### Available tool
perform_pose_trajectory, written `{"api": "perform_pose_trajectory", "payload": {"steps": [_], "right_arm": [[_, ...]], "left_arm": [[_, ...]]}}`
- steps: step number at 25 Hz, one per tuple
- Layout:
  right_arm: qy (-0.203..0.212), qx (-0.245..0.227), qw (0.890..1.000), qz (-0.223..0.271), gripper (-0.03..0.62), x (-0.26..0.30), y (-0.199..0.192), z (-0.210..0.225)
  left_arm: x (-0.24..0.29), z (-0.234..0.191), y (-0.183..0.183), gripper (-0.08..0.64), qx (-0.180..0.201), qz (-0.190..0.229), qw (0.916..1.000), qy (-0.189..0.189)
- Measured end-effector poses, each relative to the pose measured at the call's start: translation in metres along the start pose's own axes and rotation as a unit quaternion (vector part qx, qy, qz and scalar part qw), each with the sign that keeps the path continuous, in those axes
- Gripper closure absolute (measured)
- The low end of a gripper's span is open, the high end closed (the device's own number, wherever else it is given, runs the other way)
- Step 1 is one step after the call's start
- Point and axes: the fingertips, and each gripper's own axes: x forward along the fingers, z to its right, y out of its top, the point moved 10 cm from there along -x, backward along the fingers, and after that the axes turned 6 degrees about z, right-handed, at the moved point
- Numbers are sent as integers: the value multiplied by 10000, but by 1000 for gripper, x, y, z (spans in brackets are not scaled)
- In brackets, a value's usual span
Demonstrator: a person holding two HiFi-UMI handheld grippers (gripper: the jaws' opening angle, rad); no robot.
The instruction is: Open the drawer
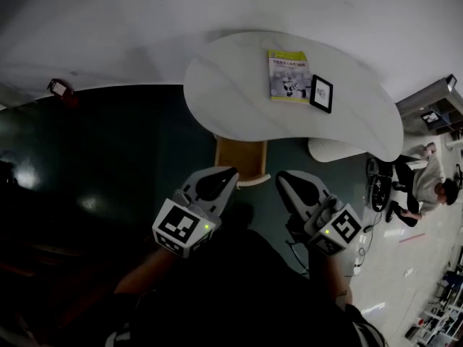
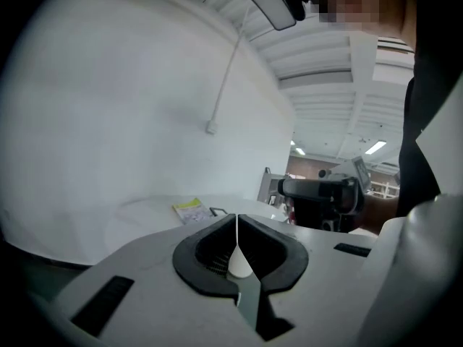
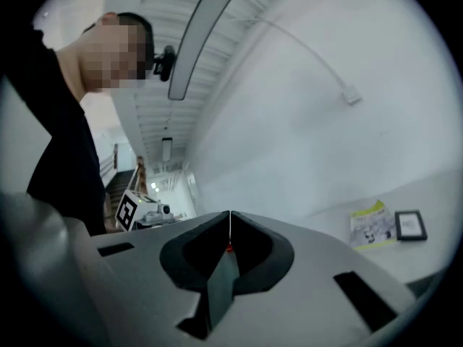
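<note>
Both claws are clenched and hold nothing: the left claw (image 1: 226,176) shows its jaws pressed together in its own view (image 2: 236,223), and the right claw (image 3: 229,231) likewise, only a hairline between them. In the head view they hang side by side, the right claw (image 1: 284,181) just beside the left.

The drawer (image 1: 241,157) is the wooden box under the near edge of the white counter (image 1: 239,92). It lies ahead of the claws and between their lines, with the left tips nearer. Its front runs crosswise, so the pull would come straight back toward the person. It may already stand out a little from under the counter, though the dim head view leaves that unsure (neither claw view shows it at all).

Neither claw touches it; a claw must release before any grip.
</note>
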Motion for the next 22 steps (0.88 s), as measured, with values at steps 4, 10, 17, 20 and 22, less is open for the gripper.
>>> {"api": "perform_pose_trajectory", "payload": {"steps": [4,10,17,20,22], "right_arm": [[-25,371,9993,61,575,6,-16,-17],[173,5,9997,145,575,20,-3,-30],[334,-299,9989,142,577,26,5,-38],[317,-389,9987,32,577,29,3,-40],[264,-402,9988,-39,577,32,3,-41]], "left_arm": [[-6,2,11,541,317,225,9992,-37],[-17,-5,18,543,484,244,9985,6],[-20,-6,20,545,535,293,9981,4],[-22,-7,21,545,543,293,9981,-21],[-23,-7,24,545,559,316,9979,-28]]}}
